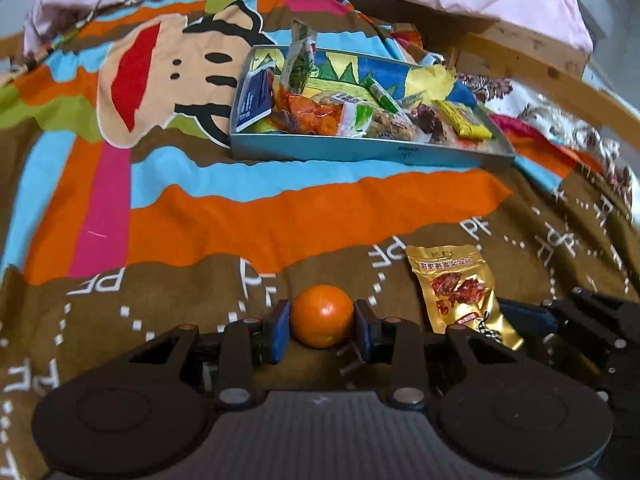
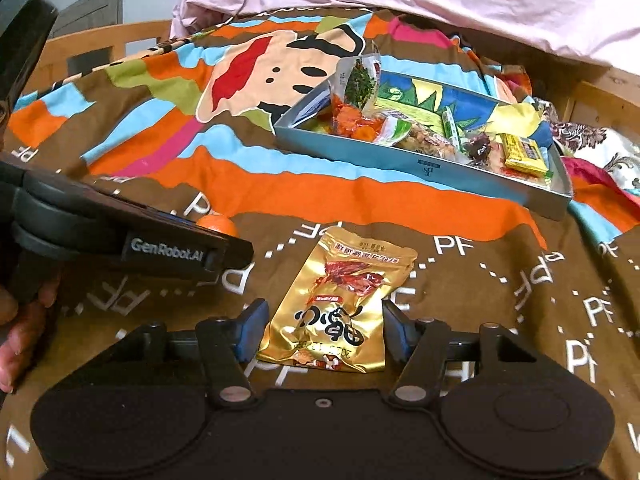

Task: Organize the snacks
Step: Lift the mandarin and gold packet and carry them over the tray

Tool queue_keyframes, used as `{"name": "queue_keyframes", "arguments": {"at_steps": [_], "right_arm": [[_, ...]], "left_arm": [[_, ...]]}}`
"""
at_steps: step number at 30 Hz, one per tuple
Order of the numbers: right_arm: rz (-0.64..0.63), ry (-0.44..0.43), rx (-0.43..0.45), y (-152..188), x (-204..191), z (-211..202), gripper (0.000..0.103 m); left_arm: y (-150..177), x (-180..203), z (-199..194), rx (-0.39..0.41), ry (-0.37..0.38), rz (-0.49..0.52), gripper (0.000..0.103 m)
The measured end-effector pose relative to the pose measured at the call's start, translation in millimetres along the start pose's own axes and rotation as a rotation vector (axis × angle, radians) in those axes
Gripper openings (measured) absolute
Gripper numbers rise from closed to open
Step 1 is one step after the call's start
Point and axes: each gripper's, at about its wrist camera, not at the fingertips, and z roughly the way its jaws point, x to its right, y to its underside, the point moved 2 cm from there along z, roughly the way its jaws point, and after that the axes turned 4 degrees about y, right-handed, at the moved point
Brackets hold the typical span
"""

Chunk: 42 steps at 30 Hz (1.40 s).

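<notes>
Left gripper (image 1: pixel 322 326) is narrowed right down on one orange (image 1: pixel 322 321), blue pads pressing both its sides, the fruit sitting low over the bedspread (image 1: pixel 200 216). Moving right, one gold snack pouch (image 2: pixel 340 304) lies flat on the cloth, and the right gripper (image 2: pixel 326 330) straddles its lower end, jaws about half open; I cannot tell whether the pads touch the foil. Farther back and right sits one grey tray (image 2: pixel 400 158), heaped with assorted snack packets, too jumbled to count.
</notes>
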Motion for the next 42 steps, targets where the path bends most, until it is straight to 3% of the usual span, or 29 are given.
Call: {"name": "queue_keyframes", "arguments": {"at_steps": [5,12,24,42], "right_arm": [[-0.081,0.051,0.026,9,-6,-21,0.060],[-0.170,0.127,0.102,13,-10,-42,0.059],[-0.140,0.187,0.171,9,1,-51,0.059],[-0.084,0.221,0.296,-12,15,-58,0.059]], "left_arm": [[10,6,-16,-0.002,-0.010,-0.039,0.036],[10,21,-43,0.064,-0.008,-0.015,0.036],[-7,37,-65,0.155,-0.015,0.010,0.036],[-40,32,-67,0.223,-0.001,-0.075,0.036]]}}
